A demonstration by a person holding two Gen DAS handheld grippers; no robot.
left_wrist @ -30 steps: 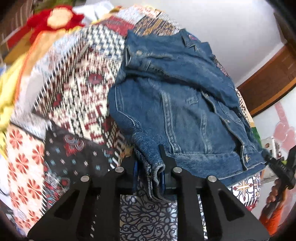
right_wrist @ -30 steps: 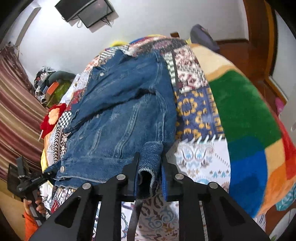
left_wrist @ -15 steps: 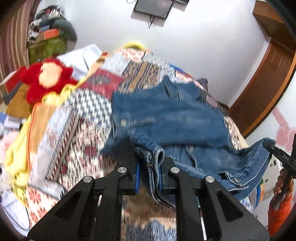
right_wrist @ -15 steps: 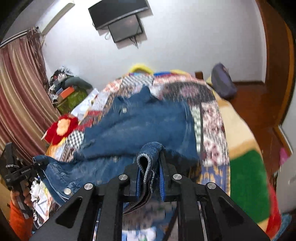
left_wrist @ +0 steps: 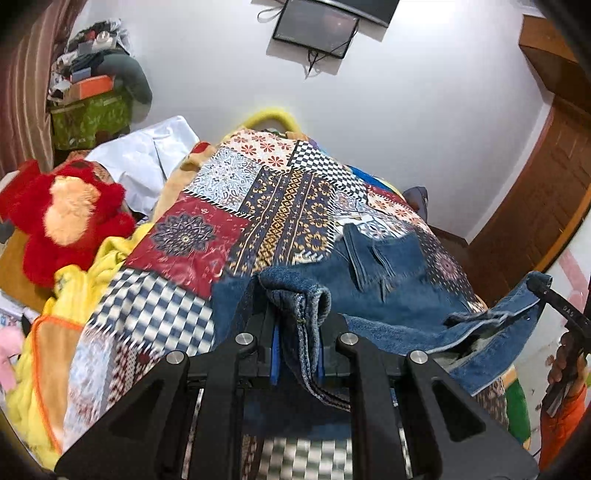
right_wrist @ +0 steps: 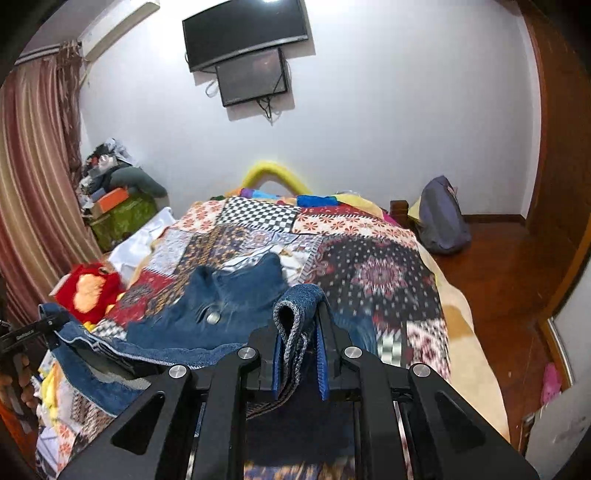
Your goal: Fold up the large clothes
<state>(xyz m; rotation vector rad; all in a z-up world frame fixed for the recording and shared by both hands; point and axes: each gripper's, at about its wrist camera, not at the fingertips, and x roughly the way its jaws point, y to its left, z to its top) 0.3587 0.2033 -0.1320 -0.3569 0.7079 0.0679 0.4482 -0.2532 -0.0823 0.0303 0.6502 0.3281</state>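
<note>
A blue denim jacket (left_wrist: 391,291) lies on the patchwork bedspread (left_wrist: 280,206), its lower part lifted off the bed. My left gripper (left_wrist: 297,325) is shut on one bottom corner of the hem. My right gripper (right_wrist: 299,336) is shut on the other bottom corner. Between them the hem hangs in the air, above the jacket's collar end (right_wrist: 236,291). In the left wrist view the right gripper (left_wrist: 554,299) shows at the right edge, holding its corner. In the right wrist view the left gripper (right_wrist: 33,332) shows at the far left.
A red plush toy (left_wrist: 70,218) and yellow blanket (left_wrist: 74,288) lie left of the bed. A white sheet (left_wrist: 147,162), green box (right_wrist: 122,218) and clutter stand at the back left. A grey bag (right_wrist: 441,218) sits on the wooden floor, right. A TV (right_wrist: 243,33) hangs on the wall.
Both grippers have lifted the jacket's bottom hem off the bed and carried it forward toward the collar. The views have tilted up to show the wall and TV.
</note>
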